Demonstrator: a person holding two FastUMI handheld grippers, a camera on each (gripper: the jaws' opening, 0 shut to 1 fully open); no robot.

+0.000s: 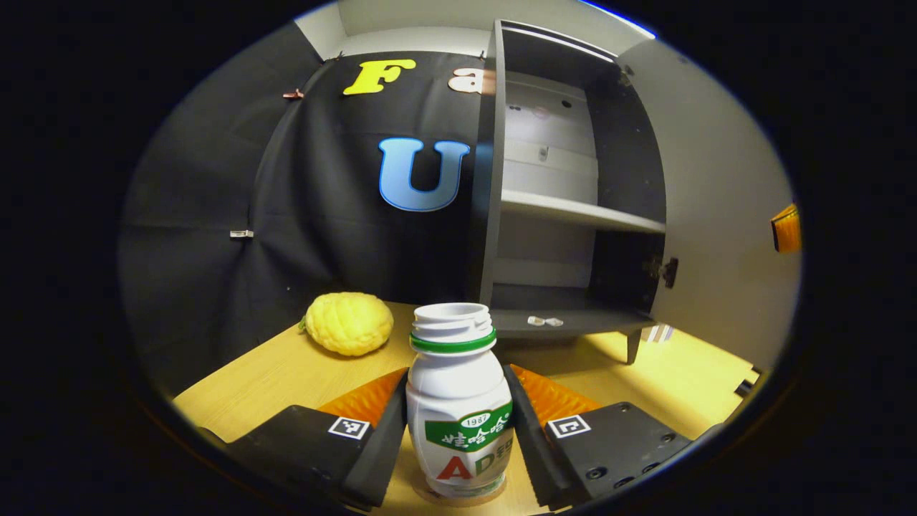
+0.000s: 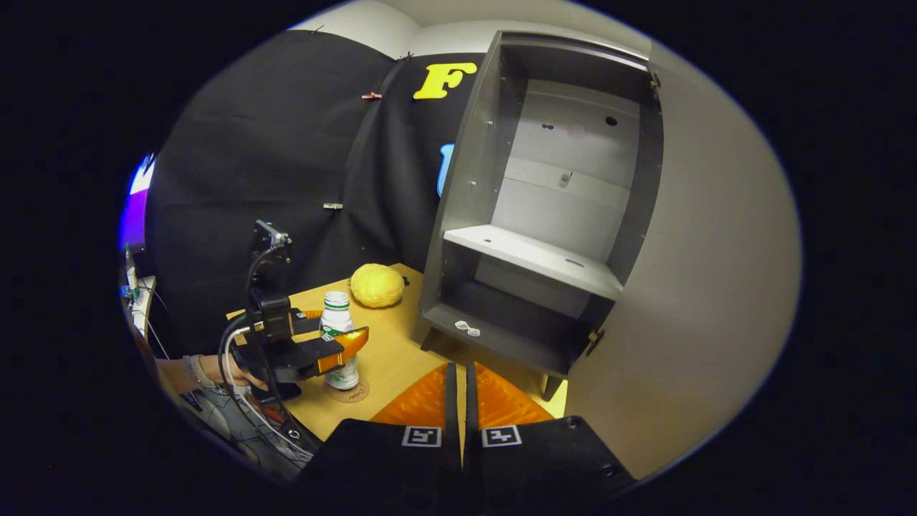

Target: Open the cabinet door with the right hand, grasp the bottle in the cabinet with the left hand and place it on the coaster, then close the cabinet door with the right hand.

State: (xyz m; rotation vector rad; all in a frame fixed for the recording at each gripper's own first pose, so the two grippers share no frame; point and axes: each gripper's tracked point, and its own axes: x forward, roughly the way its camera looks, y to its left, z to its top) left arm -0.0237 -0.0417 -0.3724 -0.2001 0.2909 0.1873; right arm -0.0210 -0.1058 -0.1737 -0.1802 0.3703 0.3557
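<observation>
A white bottle (image 1: 458, 401) with a green neck ring and no cap stands upright on a round coaster (image 1: 428, 497) on the wooden table. My left gripper (image 1: 457, 376) is shut on the bottle, one finger pressed against each side. In the right gripper view that same left gripper (image 2: 340, 324) holds the bottle (image 2: 337, 315) on the coaster (image 2: 362, 393) at the left. The grey cabinet (image 2: 544, 215) stands open, its door (image 2: 702, 287) swung out to the right. My right gripper (image 2: 462, 367) is shut on nothing, in front of the cabinet's base.
A bumpy yellow fruit (image 1: 349, 322) lies on the table (image 1: 286, 373) left of the cabinet (image 1: 573, 215). Two small white bits (image 2: 467, 328) sit on the cabinet floor. A hand (image 2: 215, 369) and cables show behind the left gripper. The door (image 1: 716, 215) blocks the right side.
</observation>
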